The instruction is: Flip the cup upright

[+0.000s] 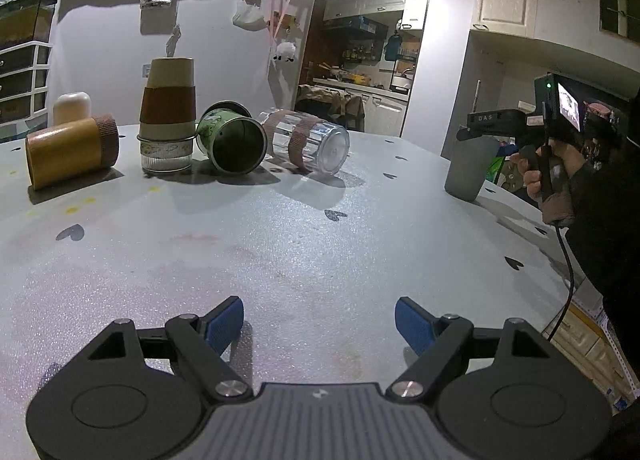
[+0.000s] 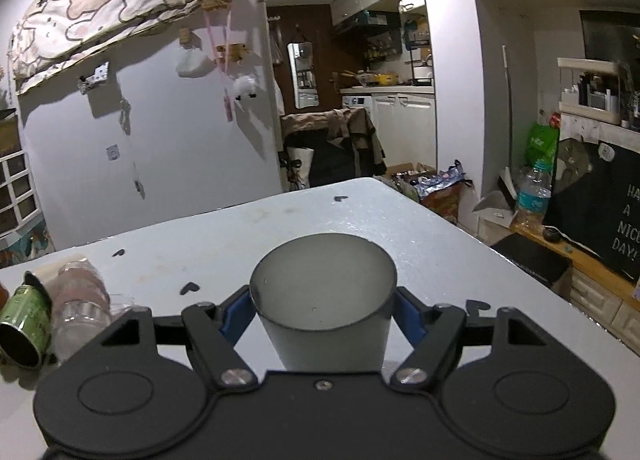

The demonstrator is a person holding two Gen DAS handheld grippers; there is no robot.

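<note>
A grey cup stands upright on the white table, mouth up, between the blue pads of my right gripper. The pads touch its sides just under the rim, so the gripper is shut on it. In the left wrist view the same grey cup stands near the table's right edge, with the right gripper's body behind it. My left gripper is open and empty, low over the near part of the table.
At the far left lie a yellow cup, a green tin cup and a clear glass with brown bands. A beige and brown cup stands inverted on a glass. The table's right edge drops to cluttered floor.
</note>
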